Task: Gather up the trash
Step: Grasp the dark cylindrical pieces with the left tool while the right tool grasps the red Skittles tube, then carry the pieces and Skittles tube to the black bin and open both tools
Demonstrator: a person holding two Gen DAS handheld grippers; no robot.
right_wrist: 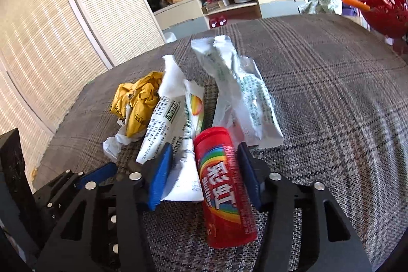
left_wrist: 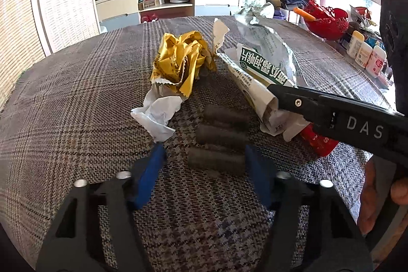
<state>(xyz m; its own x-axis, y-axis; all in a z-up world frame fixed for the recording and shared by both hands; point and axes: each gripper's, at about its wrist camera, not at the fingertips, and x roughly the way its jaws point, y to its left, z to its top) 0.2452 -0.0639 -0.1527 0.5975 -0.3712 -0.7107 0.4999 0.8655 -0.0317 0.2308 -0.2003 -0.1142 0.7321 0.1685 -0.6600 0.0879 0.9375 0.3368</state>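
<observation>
On a plaid tablecloth (left_wrist: 76,98) strewn with litter, the left gripper (left_wrist: 204,159) points at a block of three grey ridged rolls (left_wrist: 219,142) that sits between its blue pads, the right pad against the block's end and the left one just clear, so whether it is gripped cannot be told. The right gripper (right_wrist: 204,165) straddles a red Skittles tube (right_wrist: 224,185) lying lengthwise between its pads, with a white printed wrapper (right_wrist: 176,144) squeezed in beside it. A crumpled yellow wrapper (left_wrist: 178,65) and a torn silver packet (right_wrist: 242,98) lie just beyond both grippers' fingertips.
</observation>
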